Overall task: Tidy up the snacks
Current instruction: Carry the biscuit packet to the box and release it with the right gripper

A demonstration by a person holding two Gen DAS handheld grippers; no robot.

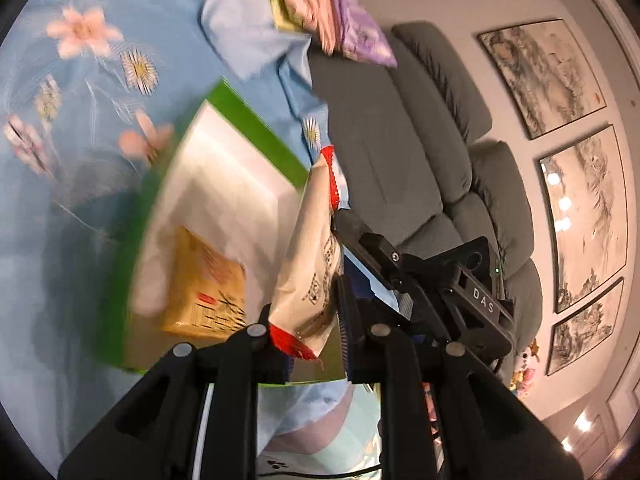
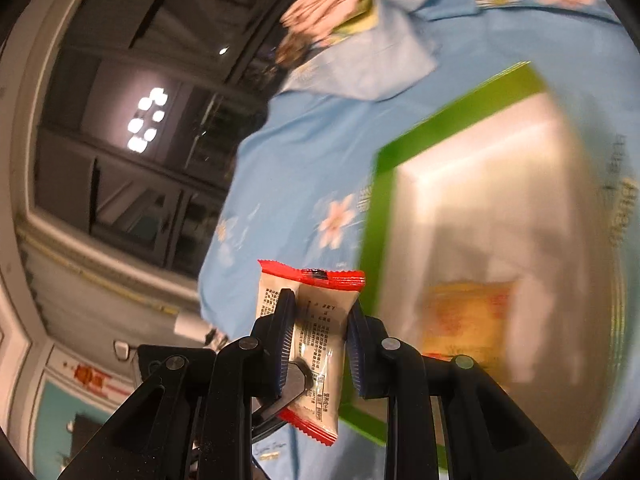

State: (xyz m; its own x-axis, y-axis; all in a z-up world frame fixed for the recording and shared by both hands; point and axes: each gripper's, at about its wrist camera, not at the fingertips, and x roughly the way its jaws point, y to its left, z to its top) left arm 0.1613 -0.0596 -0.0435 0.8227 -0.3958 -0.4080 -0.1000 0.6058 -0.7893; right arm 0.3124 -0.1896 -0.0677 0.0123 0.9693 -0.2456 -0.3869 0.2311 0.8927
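Here, both grippers are holding one snack packet between them, a white packet with red crimped ends. In the left wrist view the left gripper (image 1: 308, 340) is sitting at the bottom centre of the frame, its jaws nearly closed on the packet (image 1: 308, 264), which is standing up along the middle with one red end by the fingers and the other higher up. The right gripper (image 1: 420, 280), black with white lettering on its body, is reaching in from the right of that frame and meeting the packet's right side. In the right wrist view the right gripper (image 2: 320, 344) is pinching the packet (image 2: 320, 320) at lower centre, pads pressing on both sides, jaws only narrowly apart. Just beside the packet, a green-rimmed box (image 1: 256, 124) with a pale inside is lying blurred on a light blue cloth (image 1: 60, 240) printed with pink flowers and daisies; a yellow packet (image 1: 204, 288) is lying inside it. A heap of pink, purple and yellow-green wrappers (image 1: 320, 4) is sitting at the top of the frame on the cloth. A grey sofa (image 1: 400, 140) is filling the centre right, and framed ink landscapes (image 1: 544, 76) are hanging on the wall at far right. The right wrist view is showing dark windows (image 2: 132, 140) at left, reflecting ceiling lights.
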